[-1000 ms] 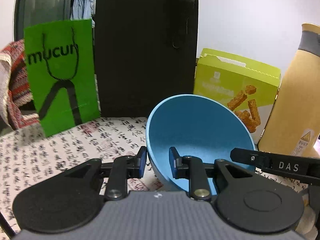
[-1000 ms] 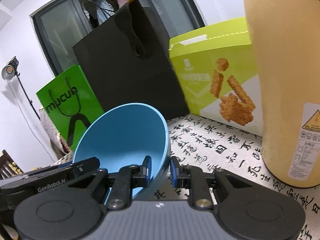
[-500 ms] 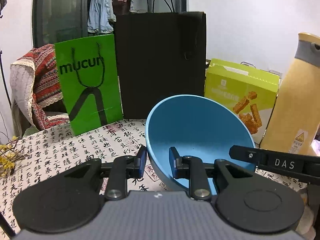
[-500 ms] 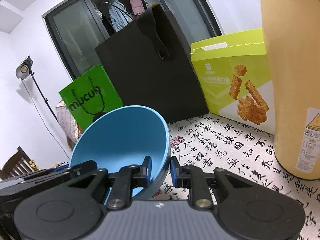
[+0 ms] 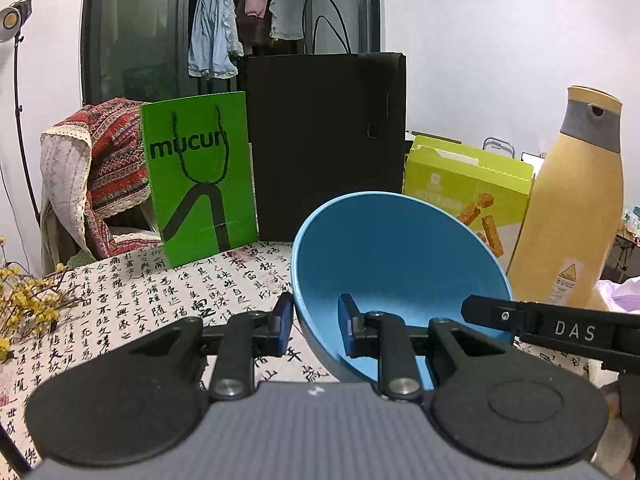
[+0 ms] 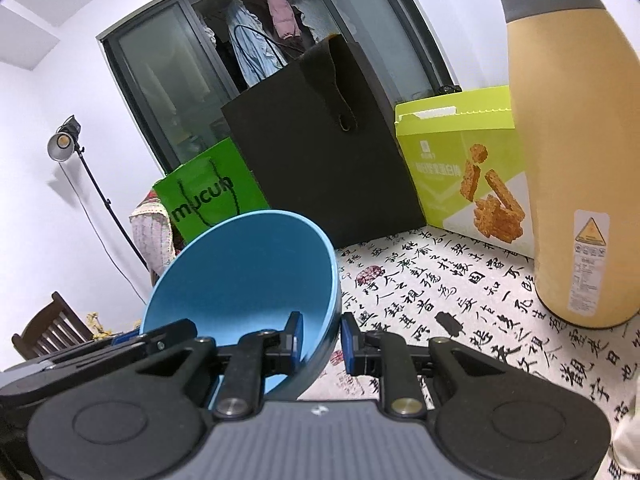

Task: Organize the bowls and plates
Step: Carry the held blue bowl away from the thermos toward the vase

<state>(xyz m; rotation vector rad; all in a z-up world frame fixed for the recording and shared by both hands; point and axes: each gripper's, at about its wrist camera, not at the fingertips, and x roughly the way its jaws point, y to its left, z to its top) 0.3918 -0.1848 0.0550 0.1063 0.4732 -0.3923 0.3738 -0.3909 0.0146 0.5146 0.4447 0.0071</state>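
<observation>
**Blue bowl held by its rim between two grippers above the table**

A blue bowl (image 5: 400, 264) was tilted, its hollow facing the cameras, lifted clear of the calligraphy-print tablecloth (image 5: 168, 300). The left gripper (image 5: 314, 322) pinched the bowl's left rim, one pad inside, one outside. The right gripper (image 6: 320, 338) pinched the opposite rim the same way. Bare cloth lay open to the left and in front. Beyond stood a green bag (image 5: 200, 176), a black bag (image 5: 324, 144) and a snack box (image 5: 464, 188); a tall tan bottle (image 6: 576, 160) stood near on the right.
</observation>
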